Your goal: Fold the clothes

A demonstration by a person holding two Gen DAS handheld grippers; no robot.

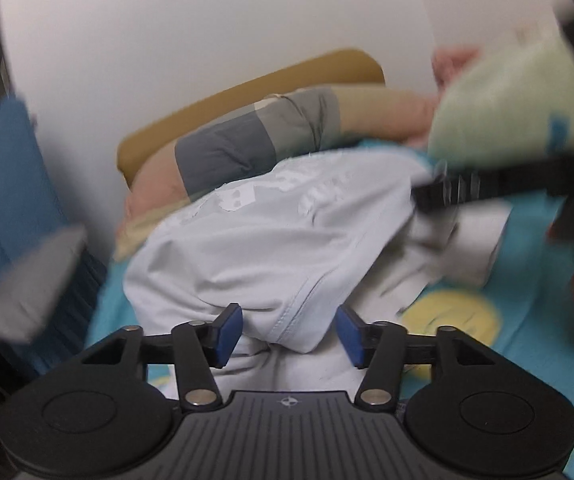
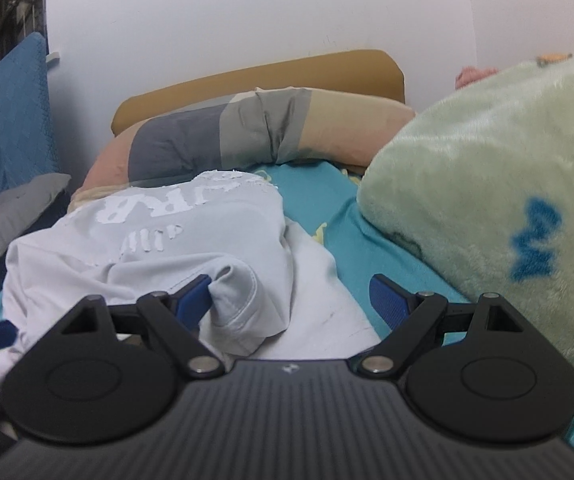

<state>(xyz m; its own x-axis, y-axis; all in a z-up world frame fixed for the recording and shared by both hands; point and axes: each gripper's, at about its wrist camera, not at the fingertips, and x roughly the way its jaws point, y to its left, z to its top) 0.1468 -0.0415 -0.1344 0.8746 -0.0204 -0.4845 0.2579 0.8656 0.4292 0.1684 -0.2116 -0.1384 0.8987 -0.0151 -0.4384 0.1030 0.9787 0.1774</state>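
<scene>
Left gripper [image 1: 290,334] is seen with jaws apart astride the hem of the pale shirt [image 1: 271,232], unpinched, while right gripper [image 2: 291,304] is seen wide open, a sleeve fold touching its left pad, so the bunched fold could be lost if cloth slides.

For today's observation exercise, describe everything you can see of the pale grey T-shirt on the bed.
The pale grey T-shirt looks like soft cotton, with a cracked white print across it. It lies crumpled and partly folded on the turquoise bedsheet, its far edge near the striped pillow. A stitched hem bunches up between the open right gripper; one blue pad touches the cloth. The open left gripper straddles another hemmed fold without pinching it.
</scene>
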